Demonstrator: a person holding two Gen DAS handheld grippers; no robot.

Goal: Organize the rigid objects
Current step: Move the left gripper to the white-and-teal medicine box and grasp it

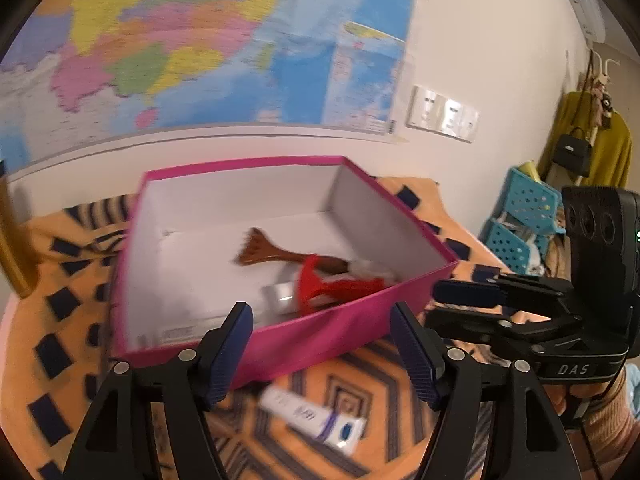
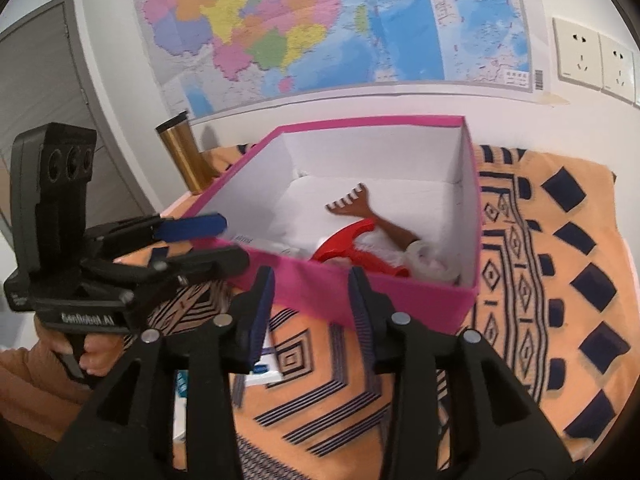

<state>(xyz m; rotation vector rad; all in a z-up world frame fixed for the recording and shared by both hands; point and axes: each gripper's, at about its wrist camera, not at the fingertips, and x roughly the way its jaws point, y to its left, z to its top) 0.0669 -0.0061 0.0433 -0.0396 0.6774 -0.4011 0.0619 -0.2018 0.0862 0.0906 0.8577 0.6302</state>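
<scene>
A pink box with white walls stands on the orange patterned cloth. Inside lie a brown wooden back scratcher, a red plastic piece, a small silver-white cylinder and something white. A white tube lies on the cloth in front of the box. My left gripper hangs open over the box's near wall, empty. My right gripper is open and empty at the same wall, just to the right.
A gold flask stands behind the box's left corner. A wall map and sockets are on the wall behind. Blue baskets and a yellow coat stand off to the right. A hand holds the left gripper.
</scene>
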